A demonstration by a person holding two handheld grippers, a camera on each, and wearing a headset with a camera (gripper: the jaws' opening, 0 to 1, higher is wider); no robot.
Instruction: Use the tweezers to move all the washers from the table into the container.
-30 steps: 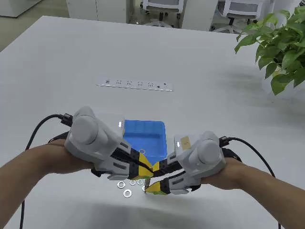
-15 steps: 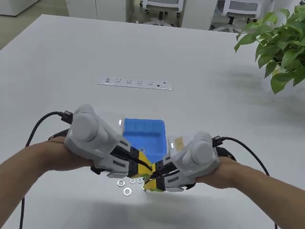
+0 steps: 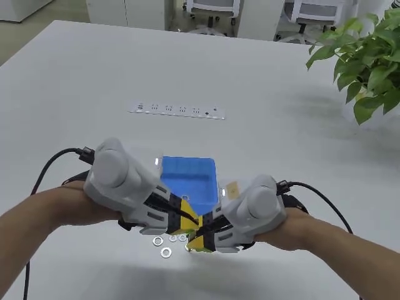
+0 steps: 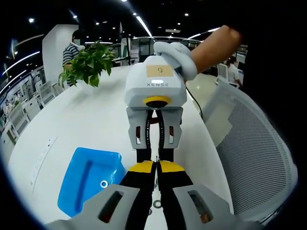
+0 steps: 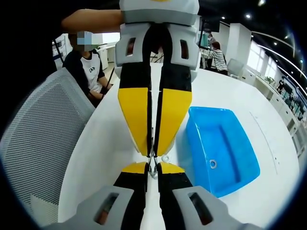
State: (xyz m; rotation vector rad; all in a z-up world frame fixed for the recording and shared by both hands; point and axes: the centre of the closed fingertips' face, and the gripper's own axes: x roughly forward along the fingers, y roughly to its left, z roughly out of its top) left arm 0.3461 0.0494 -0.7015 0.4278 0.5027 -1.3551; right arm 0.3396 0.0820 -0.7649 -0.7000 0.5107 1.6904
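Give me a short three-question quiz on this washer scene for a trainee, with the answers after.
1. True or false: the blue container holds no washer yet.
2. In the head view, the loose washers lie: A) nearer the camera than the container, B) beyond it, C) inside it.
3. What white object lies beyond the container?
Key: 1 false, one washer lies inside. 2 A. 3 the power strip.

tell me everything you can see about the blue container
The container is a shallow, open-topped rectangular tray, bright blue and plastic-looking, with rounded corners and sloping walls. It sits upright and flat on the white table. One washer lies on its floor; the rest of the floor is bare. Loose washers lie on the table just outside its near edge.
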